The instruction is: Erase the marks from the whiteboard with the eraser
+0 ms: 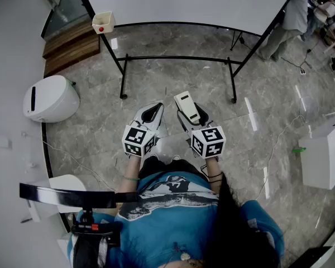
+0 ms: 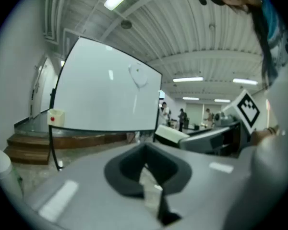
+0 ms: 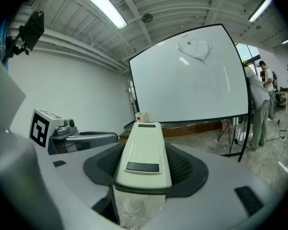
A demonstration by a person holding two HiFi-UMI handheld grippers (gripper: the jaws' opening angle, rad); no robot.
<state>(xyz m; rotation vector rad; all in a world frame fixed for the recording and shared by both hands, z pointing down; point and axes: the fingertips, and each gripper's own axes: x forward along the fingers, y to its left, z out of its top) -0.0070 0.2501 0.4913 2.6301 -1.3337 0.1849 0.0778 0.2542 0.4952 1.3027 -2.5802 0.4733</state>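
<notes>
Two grippers reach out from our hands just ahead of our blue shirt, side by side, close but not touching, over the grey marbled floor. The left gripper, at eleven o'clock from us, has its dark pads drawn together. Its own view shows only a thin slit of floor behind them and nothing between them. The right gripper, at one o'clock, is clenched on the eraser, a cream block with a dark strip on its top face. It lies lengthwise between the ribbed pads and juts past them toward twelve o'clock. Beyond the tips, well apart from them, we see the black tubular stand on the floor, its crossbar running from ten to two o'clock. A small cream box with a red dot hangs at the stand's upper left corner, at eleven o'clock. Above the stand rises the whiteboard, dead ahead at twelve o'clock, and the eraser is well apart from it. Near the board's upper edge the right gripper view shows a faint looped mark with a green spot by it. At nine o'clock a rounded white bin sits on the floor, and past it at ten o'clock are brown wooden steps. At two o'clock, by the board's right leg, a person in grey stands, and a white cabinet stands at three o'clock.
</notes>
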